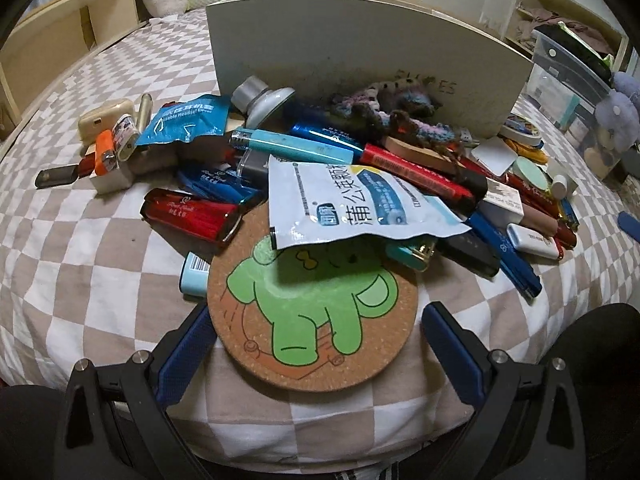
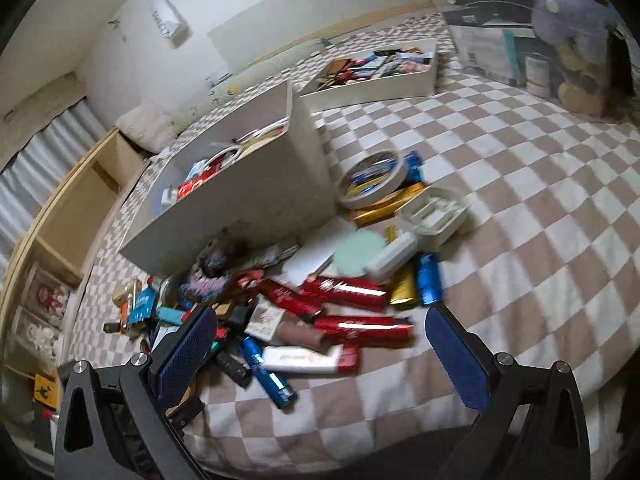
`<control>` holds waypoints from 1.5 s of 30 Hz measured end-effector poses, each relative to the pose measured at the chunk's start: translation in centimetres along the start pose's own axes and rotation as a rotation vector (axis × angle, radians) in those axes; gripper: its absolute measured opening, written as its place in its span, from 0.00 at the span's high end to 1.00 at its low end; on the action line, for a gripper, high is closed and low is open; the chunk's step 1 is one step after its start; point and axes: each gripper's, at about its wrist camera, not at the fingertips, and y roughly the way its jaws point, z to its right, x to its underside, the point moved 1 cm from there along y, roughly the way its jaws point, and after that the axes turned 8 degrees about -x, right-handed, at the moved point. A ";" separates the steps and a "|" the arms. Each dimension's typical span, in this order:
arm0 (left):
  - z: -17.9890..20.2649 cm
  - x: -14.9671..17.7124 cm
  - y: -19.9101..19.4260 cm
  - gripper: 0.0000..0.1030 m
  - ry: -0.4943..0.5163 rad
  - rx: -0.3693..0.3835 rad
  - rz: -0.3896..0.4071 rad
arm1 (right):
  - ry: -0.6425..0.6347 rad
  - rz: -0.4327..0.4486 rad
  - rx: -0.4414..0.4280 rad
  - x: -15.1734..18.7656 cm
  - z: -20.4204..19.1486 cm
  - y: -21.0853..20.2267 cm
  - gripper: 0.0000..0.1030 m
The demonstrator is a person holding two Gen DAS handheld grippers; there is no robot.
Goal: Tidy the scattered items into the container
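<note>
A heap of small items lies on the checked bedspread in front of a white box (image 1: pixel 360 52). Nearest my left gripper (image 1: pixel 316 320) is a round cork coaster (image 1: pixel 312 312) with a green cartoon figure, lying between its open blue fingers. A white and blue sachet (image 1: pixel 352 200) partly covers the coaster's far edge. Red tubes (image 1: pixel 188 212), a teal lighter (image 1: pixel 292 146) and crocheted yarn (image 1: pixel 400 112) lie in the heap. My right gripper (image 2: pixel 320 320) hangs open above red tubes (image 2: pixel 360 326) and a white stick (image 2: pixel 300 360). The white box (image 2: pixel 240 184) holds several items.
A second white tray (image 2: pixel 380 80) full of items sits farther back on the bed. A tape roll (image 2: pixel 374 178) and a white soap-dish-like case (image 2: pixel 436 212) lie right of the box. A clear plastic bin (image 2: pixel 500 32) and a plush toy (image 2: pixel 568 8) stand at the far right. Wooden shelves (image 1: pixel 60 40) line the left.
</note>
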 end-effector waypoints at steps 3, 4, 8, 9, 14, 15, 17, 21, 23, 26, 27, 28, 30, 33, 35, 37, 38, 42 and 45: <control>-0.3 0.0 0.2 0.01 -0.021 0.013 -0.002 | 0.027 0.014 0.014 -1.5 1.4 -0.9 0.00; -0.4 -0.1 0.2 0.02 -0.027 0.018 -0.002 | 0.035 0.015 0.021 -2.0 1.9 -1.1 0.00; -0.7 -0.2 0.0 0.05 -0.038 0.027 0.002 | 0.025 -0.014 0.048 -3.9 3.2 -0.7 0.00; -0.7 -0.2 0.0 0.05 -0.038 0.030 0.003 | 0.000 -0.026 0.059 -4.4 3.2 -0.4 0.00; -0.8 -0.1 -0.2 0.06 -0.035 0.042 0.007 | -0.234 -0.152 0.113 -6.2 2.4 2.1 0.00; -0.9 -0.1 -0.2 0.06 -0.034 0.043 0.007 | -0.308 -0.177 0.144 -6.4 2.0 2.7 0.00; -0.9 -0.1 -0.3 0.06 -0.032 0.046 0.008 | -0.428 -0.216 0.186 -6.4 1.7 3.6 0.00; -0.9 -0.1 -0.3 0.06 -0.035 0.047 0.009 | -0.535 -0.289 0.190 -6.6 2.1 5.3 0.00; -0.9 -0.1 -0.3 0.06 -0.035 0.049 0.010 | -0.591 -0.322 0.171 -6.4 2.3 6.1 0.00; -0.8 0.0 -0.3 0.06 -0.030 0.047 0.011 | -0.701 -0.372 0.131 -5.6 2.2 7.1 0.00; -0.8 0.0 -0.3 0.06 -0.029 0.046 0.012 | -0.734 -0.389 0.134 -5.4 2.3 7.5 0.00; -0.8 0.0 -0.3 0.06 -0.029 0.046 0.012 | -0.756 -0.405 0.138 -5.3 2.4 7.9 0.00; -0.8 0.0 -0.2 0.06 -0.030 0.048 0.012 | -0.776 -0.432 0.138 -5.2 2.8 8.5 0.00; -0.8 0.0 -0.3 0.06 -0.029 0.046 0.012 | -0.743 -0.446 0.120 -5.6 3.6 8.8 0.00; -0.9 0.0 -0.2 0.06 -0.029 0.045 0.013 | -0.694 -0.447 0.080 -5.9 4.4 8.7 0.00; -0.8 0.0 -0.2 0.06 -0.026 0.043 0.013 | -0.641 -0.451 0.046 -6.3 5.2 8.9 0.00; -0.8 0.0 -0.2 0.06 -0.025 0.041 0.014 | -0.630 -0.454 0.042 -6.3 5.4 9.2 0.00; -0.8 0.0 -0.2 0.06 -0.025 0.041 0.014 | -0.613 -0.468 0.069 -6.1 6.4 10.3 0.00; -0.7 0.0 -0.2 0.06 -0.025 0.038 0.014 | -0.562 -0.465 0.058 -6.1 6.9 10.7 0.00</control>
